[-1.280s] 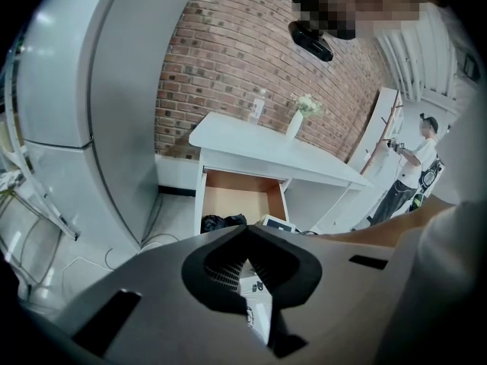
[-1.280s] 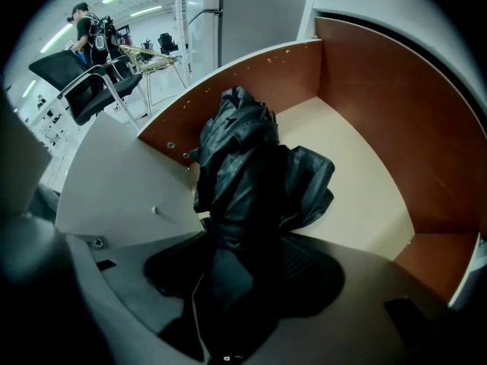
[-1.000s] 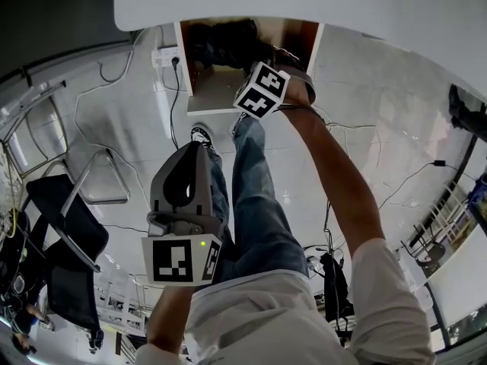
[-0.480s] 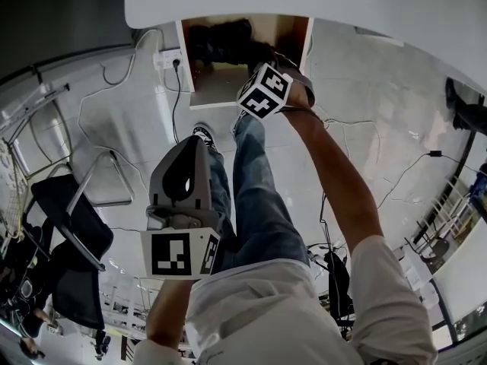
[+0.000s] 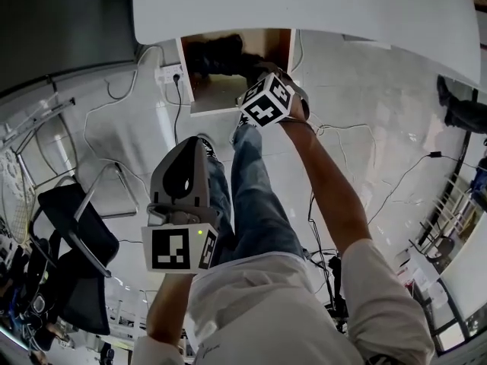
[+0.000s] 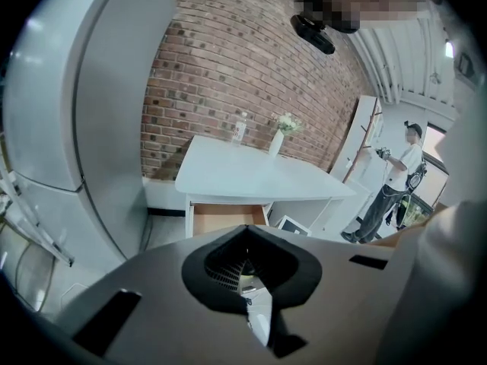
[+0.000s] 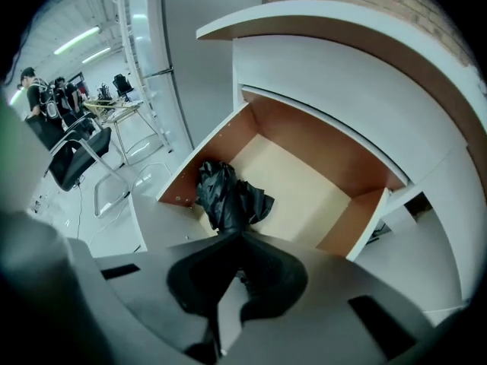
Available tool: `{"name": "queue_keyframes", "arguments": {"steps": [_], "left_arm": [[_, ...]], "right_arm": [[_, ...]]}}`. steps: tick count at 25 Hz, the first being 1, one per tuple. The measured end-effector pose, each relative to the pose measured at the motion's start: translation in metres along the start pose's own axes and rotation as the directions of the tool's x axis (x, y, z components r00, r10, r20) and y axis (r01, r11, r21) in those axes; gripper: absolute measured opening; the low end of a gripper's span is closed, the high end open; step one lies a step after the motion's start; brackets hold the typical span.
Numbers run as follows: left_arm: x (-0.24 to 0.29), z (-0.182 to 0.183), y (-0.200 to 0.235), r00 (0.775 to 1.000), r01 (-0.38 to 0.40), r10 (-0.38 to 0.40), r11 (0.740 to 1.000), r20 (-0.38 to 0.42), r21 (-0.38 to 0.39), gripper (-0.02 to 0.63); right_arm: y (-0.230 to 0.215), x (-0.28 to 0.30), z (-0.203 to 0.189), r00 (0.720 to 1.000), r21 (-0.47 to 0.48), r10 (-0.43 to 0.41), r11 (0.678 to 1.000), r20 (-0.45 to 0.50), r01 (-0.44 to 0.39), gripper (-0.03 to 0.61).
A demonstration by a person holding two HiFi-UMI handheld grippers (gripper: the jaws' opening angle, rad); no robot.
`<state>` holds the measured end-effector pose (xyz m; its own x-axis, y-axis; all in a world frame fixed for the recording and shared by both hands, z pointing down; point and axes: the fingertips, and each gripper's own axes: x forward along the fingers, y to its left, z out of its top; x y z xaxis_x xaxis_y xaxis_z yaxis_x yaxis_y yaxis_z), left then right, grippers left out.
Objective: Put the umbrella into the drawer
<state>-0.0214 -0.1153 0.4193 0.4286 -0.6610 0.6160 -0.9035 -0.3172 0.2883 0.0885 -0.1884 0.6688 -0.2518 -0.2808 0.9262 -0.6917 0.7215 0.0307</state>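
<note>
Umbrella [image 7: 226, 195], crumpled black fabric, lies in open wooden drawer [image 7: 304, 188]; right tongs [image 7: 229, 236] above and left tongs [image 6: 246, 232] both pressed together, empty. Closing probably wants a square push, fabric tucked clear.

The grey two-jaw right gripper [image 7: 228, 236] is lifting up and away from the crumpled black fabric umbrella [image 7: 226, 195] lying in the open brown-walled wooden drawer [image 7: 327, 162]. It is rolling as it rises, so its marker cube is looking larger and more turned in the head view. Its jaws, wide apart a second ago, are now sitting closed together with nothing between them, and the grey left gripper [image 6: 246, 229] is rising slightly too.
</note>
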Motion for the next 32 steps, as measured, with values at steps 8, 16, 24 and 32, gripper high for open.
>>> {"name": "queue_keyframes", "arguments": {"steps": [8,16,24,32], "left_arm": [[-0.019,0.017,-0.011,1.0,0.007,-0.007,1.0,0.024,0.01,0.018],[-0.046,0.035,-0.017,0.998,0.015,-0.015,1.0,0.068,0.002,0.018],[-0.08,0.046,-0.025,0.996,0.018,-0.02,0.999,0.092,0.028,0.018],[-0.102,0.065,-0.03,0.99,0.035,-0.045,0.997,0.131,0.075,0.018]], "right_arm": [[0.001,-0.04,0.006,0.999,0.117,-0.008,0.993,0.049,0.002,0.015],[0.007,-0.1,0.027,0.989,0.198,-0.028,0.98,0.145,-0.001,0.015],[0.018,-0.169,0.045,0.973,0.227,-0.049,0.974,0.227,-0.003,0.015],[0.034,-0.212,0.051,0.962,0.23,-0.07,0.973,0.262,0.008,0.015]]}}
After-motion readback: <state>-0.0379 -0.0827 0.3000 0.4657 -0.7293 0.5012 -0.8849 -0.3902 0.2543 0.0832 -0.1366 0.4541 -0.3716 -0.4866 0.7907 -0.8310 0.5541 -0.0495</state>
